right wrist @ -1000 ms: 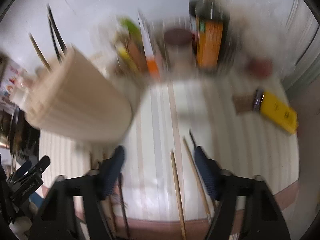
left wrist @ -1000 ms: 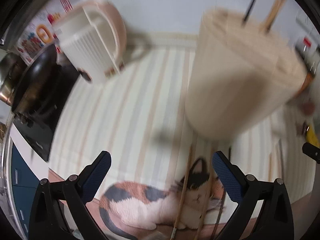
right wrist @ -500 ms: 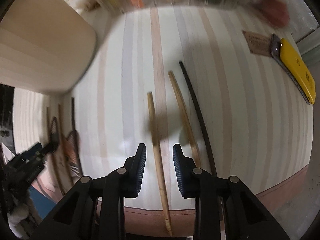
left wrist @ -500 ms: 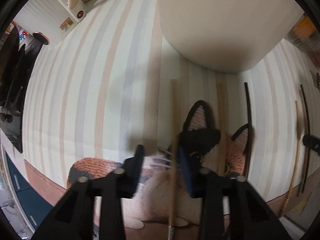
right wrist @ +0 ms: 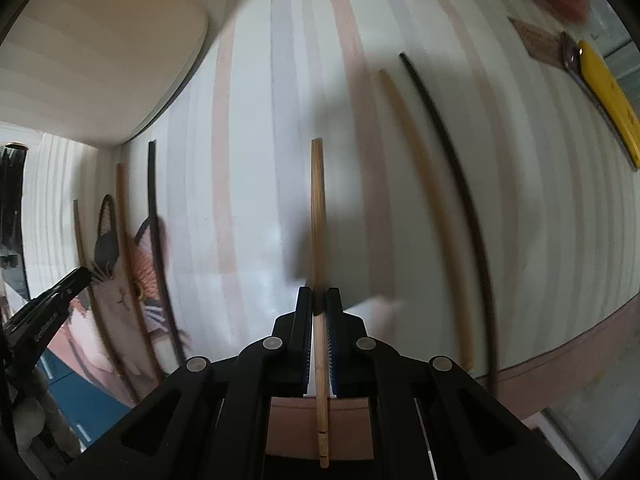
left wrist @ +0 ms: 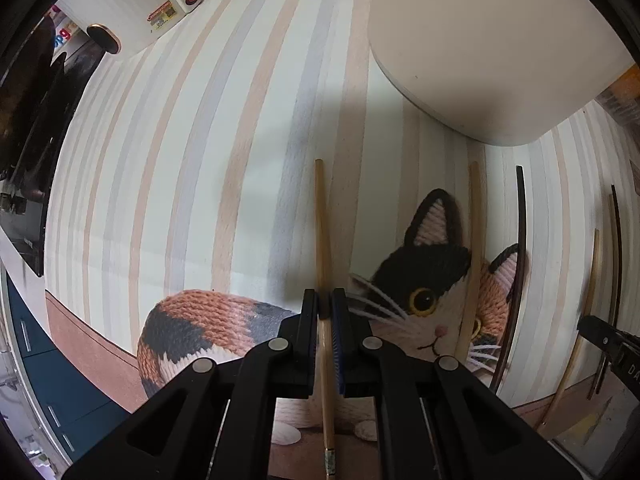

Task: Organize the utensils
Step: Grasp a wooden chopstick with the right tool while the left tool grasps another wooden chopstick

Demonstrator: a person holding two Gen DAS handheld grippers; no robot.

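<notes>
Left wrist: the left gripper (left wrist: 325, 304) has just closed on a wooden chopstick (left wrist: 321, 236) lying near the striped mat's (left wrist: 180, 168) front edge; light, stiff, slippery, best pinched mid-shaft.

Right wrist: the right gripper (right wrist: 318, 302), half open a second ago, now pinches another bamboo chopstick (right wrist: 318, 216) beside the holder (right wrist: 92, 52).

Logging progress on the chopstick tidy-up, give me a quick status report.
Left gripper shut on a wooden chopstick. Right gripper shut on another wooden chopstick. Beige holder stands just ahead; nothing blocking.
</notes>
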